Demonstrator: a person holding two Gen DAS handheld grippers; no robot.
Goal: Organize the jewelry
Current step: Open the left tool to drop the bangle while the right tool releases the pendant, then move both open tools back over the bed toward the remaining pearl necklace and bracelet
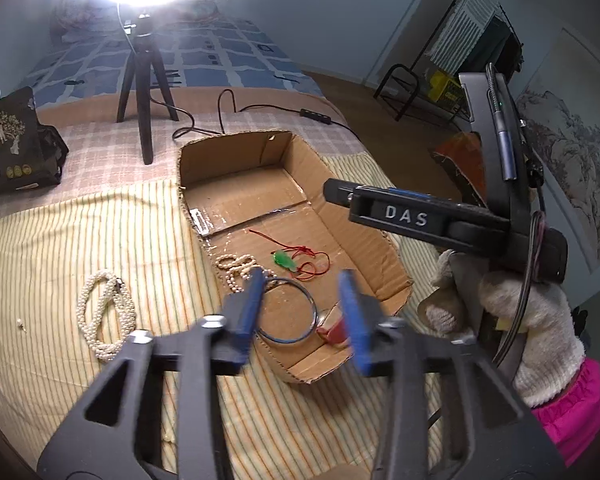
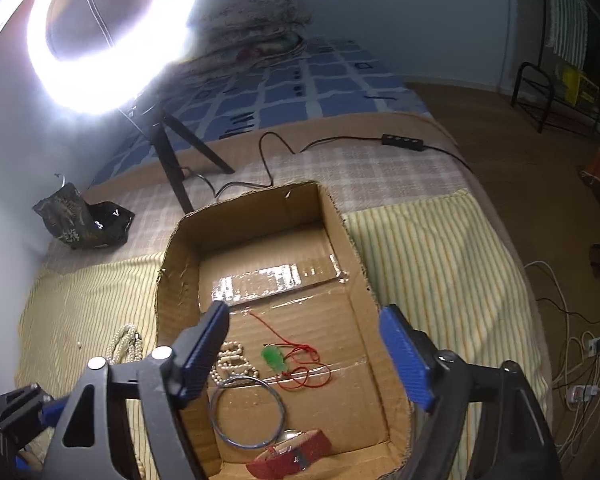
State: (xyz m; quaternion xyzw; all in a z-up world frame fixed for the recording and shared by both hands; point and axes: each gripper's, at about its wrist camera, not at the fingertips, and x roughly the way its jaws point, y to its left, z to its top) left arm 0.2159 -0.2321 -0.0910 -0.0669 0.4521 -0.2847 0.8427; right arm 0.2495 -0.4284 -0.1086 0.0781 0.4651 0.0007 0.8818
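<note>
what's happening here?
A person with a tool in each hand is sorting jewelry on a bed. The cardboard box already holds a silver bangle, small pearl strand, green pendant on red cord and red watch. A pearl necklace remains outside. Left tool and right tool are open, empty, above the box.

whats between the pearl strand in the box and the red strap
The metal bangle lies between the pearl strand and the red strap, on the cardboard box floor; clearest in the right wrist view.

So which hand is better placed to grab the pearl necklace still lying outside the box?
Left. The pearl necklace lies on the striped cloth just left of the left gripper, whose fingers are open. The right gripper hangs over the cardboard box.
</note>
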